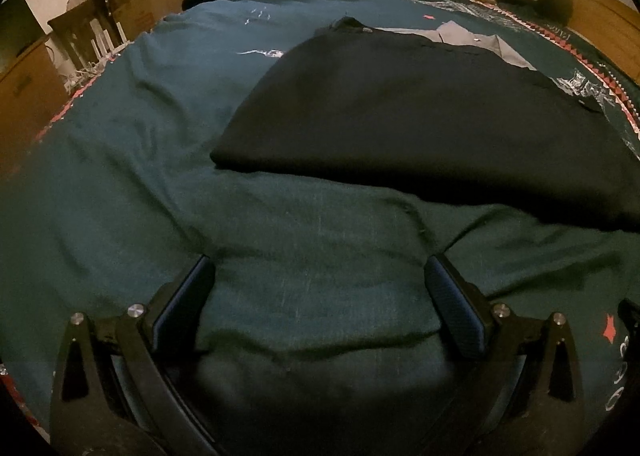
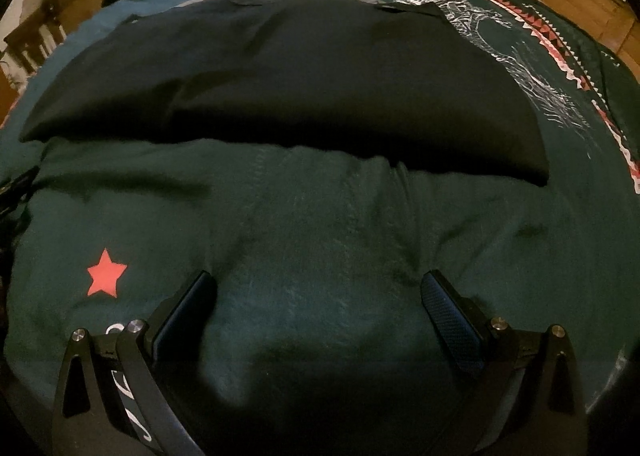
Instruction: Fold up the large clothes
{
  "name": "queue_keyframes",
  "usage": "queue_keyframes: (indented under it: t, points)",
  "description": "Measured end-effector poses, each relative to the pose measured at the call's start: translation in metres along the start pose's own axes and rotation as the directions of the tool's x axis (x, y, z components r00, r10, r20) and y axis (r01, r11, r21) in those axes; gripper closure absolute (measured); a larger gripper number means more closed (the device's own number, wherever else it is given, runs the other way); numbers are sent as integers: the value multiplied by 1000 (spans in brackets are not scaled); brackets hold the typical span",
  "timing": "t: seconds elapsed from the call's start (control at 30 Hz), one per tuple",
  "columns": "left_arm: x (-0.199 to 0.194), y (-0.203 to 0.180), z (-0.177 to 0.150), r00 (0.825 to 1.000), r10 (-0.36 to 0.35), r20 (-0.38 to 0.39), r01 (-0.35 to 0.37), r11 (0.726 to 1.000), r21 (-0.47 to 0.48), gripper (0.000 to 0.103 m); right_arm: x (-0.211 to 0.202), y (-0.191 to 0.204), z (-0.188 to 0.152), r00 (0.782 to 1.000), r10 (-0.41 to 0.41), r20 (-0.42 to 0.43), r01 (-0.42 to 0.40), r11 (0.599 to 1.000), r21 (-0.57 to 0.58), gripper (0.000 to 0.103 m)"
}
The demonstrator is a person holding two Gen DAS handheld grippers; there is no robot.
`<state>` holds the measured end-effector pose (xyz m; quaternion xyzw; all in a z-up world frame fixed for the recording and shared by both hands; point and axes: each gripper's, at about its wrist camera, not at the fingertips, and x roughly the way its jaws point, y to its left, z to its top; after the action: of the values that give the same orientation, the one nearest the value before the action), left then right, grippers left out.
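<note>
Both grippers, left and right, hover with fingers spread apart, holding nothing. Folded black garment lies just beyond on the green bedspread, long axis left-to-right, about equally near both.

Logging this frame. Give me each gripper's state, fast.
Left gripper: open, holding nothing, above the green blanket.
Right gripper: open, holding nothing, short of the dark garment.

Left gripper jaws spread wide, right gripper likewise, both empty
</note>
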<state>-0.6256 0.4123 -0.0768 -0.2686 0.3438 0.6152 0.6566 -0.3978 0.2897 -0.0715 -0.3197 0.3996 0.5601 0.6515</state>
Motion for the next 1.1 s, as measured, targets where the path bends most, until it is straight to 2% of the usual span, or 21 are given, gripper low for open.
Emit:
queue_keyframes:
  t: [0.83, 0.9, 0.97, 1.0, 1.03, 1.07, 1.1]
  points:
    - [0, 0, 0, 1000, -4, -1, 4, 1000, -4, 0, 0, -3, -1, 1000, 4, 14, -4, 1000, 0, 0]
    - [-2, 5, 1, 999, -32, -12, 32, 999, -19, 0, 0, -3, -1, 1000, 8, 15, -8, 1000, -2, 0]
    - [-11, 14, 3, 995, -97, -16, 96, 993, -64, 0, 0, -4, -2, 1000, 16, 19, -16, 1000, -3, 0]
    - [-17, 21, 3, 989, -151, -2, 150, 983, -104, 0, -1, -5, -4, 999, 24, 23, -23, 1000, -10, 0]
    - [-23, 29, 3, 980, -199, 14, 199, 968, -150, 0, -1, -6, -4, 999, 28, 26, -27, 1000, -15, 0]
    - [-28, 39, 2, 962, -270, 36, 272, 940, -207, 0, -1, -7, -5, 999, 35, 32, -34, 999, -20, 0]
    - [-32, 49, 2, 936, -345, 62, 349, 900, -262, 0, -1, -8, -6, 998, 41, 37, -40, 999, -22, 0]
